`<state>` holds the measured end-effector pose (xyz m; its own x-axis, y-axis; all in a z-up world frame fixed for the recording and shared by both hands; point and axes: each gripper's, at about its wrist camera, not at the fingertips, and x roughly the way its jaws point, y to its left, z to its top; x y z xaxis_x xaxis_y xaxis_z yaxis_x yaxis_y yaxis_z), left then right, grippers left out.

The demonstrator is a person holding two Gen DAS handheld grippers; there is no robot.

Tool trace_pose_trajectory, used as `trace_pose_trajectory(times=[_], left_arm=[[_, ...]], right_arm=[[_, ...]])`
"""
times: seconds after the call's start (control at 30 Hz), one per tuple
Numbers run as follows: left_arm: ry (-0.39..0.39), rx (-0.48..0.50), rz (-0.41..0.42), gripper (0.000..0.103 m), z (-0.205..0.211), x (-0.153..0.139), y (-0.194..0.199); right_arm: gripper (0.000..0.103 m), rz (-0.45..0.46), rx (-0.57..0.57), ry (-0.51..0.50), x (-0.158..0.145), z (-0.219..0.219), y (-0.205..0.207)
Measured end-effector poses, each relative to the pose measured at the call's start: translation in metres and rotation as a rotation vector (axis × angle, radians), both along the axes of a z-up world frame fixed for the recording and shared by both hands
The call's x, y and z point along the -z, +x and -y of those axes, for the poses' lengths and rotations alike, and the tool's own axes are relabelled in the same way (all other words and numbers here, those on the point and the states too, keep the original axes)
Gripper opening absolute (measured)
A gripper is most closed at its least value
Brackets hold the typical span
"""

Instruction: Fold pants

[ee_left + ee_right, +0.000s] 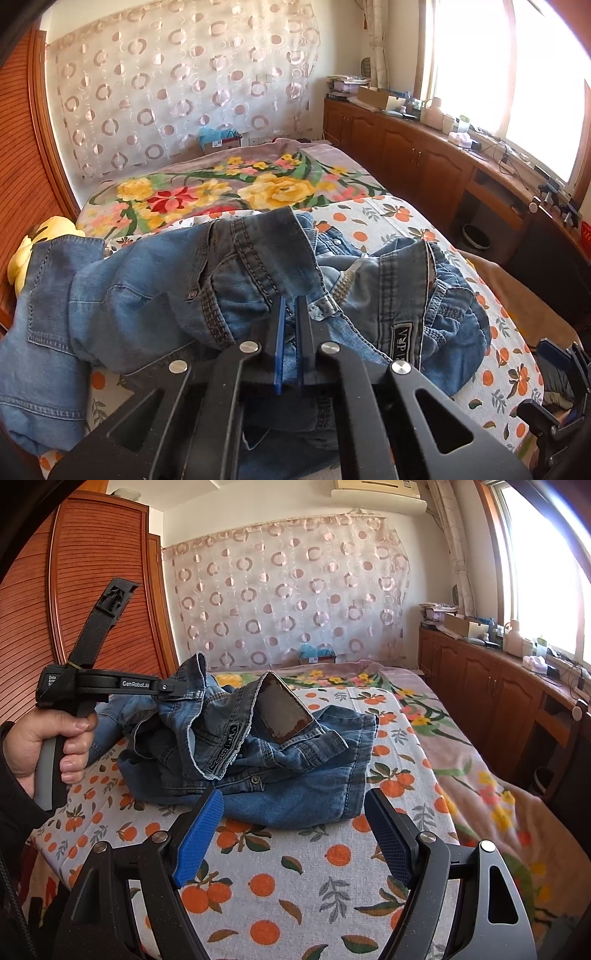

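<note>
My left gripper (pixel 291 301) has its jaws pressed together on a fold of the jeans (pixel 207 280) near the waistband, at about 12 o'clock from my left camera, with the denim bunched up over the tips. The jeans lie crumpled in a heap on the orange-print sheet (pixel 295 878) of the bed. My right gripper (pixel 295 812) hangs with its blue pads (pixel 199 830) spread wide and holding nothing, the heap's near edge just beyond them at 12 o'clock, while the left hand (pixel 48 738) grips its handle at 9 o'clock.
</note>
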<state>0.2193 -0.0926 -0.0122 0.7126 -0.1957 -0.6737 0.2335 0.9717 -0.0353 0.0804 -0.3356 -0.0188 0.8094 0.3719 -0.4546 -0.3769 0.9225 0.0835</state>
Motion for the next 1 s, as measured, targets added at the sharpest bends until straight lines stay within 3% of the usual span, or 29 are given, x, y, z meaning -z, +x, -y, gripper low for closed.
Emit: trace_pose_trajectory(times=[0.37, 0.47, 0.53, 0.63, 0.8, 0.87, 0.93, 1.0], left_arm=[[0.002, 0.021, 0.044, 0.004, 0.005, -0.022, -0.001], [0.007, -0.014, 0.033, 0.027, 0.005, -0.027, 0.009], [-0.018, -0.03, 0.019, 0.054, 0.003, -0.03, 0.019], [-0.004, -0.05, 0.014, 0.064, 0.009, -0.035, 0.03], [0.168, -0.071, -0.019, 0.064, 0.028, -0.027, 0.053], [0.211, -0.083, -0.021, 0.049, 0.027, -0.022, 0.056], [0.175, -0.067, -0.036, 0.024, 0.016, -0.021, 0.053], [0.164, -0.049, -0.04, 0.016, 0.008, -0.021, 0.046]], right_arm=[[0.08, 0.002, -0.008, -0.01, 0.0, -0.002, -0.004], [0.08, 0.003, -0.003, -0.005, -0.002, 0.0, -0.004], [0.08, 0.004, -0.001, 0.0, -0.002, 0.002, -0.005], [0.08, 0.006, 0.003, 0.002, 0.0, 0.004, -0.006], [0.08, 0.0, 0.003, 0.013, 0.001, 0.004, -0.004], [0.08, 0.001, 0.0, 0.013, 0.001, 0.003, -0.003], [0.08, 0.004, -0.002, 0.013, 0.0, 0.002, -0.002], [0.08, 0.007, -0.004, 0.008, -0.001, 0.002, -0.001]])
